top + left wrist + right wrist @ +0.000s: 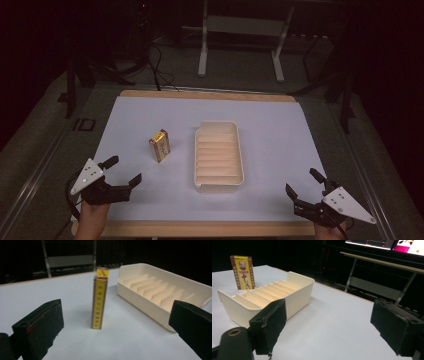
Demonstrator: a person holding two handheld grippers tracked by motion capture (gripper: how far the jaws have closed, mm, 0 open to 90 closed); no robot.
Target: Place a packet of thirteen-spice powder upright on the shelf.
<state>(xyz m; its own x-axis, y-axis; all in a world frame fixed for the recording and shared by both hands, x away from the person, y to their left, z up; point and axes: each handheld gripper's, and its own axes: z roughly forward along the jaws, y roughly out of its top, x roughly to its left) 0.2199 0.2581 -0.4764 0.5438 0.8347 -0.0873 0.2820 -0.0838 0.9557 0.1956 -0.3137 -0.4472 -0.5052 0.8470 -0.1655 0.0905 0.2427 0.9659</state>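
Note:
A small yellow and brown box [160,145] stands upright on the white table sheet, left of a cream tray [218,155] with ribbed slots. In the left gripper view the box [100,298] shows its narrow side, with the tray [160,291] to its right. The right gripper view has the box [242,272] behind the tray [265,298], its printed face toward the camera. My left gripper [124,171] is open near the front left, short of the box, holding nothing. My right gripper [303,182] is open at the front right, apart from the tray.
The white sheet [280,125] covers a wooden table [210,228]. Beyond its far edge stand a white metal frame [240,45] and dark stands with cables [150,65]. A table with lit screens [384,255] appears in the right gripper view.

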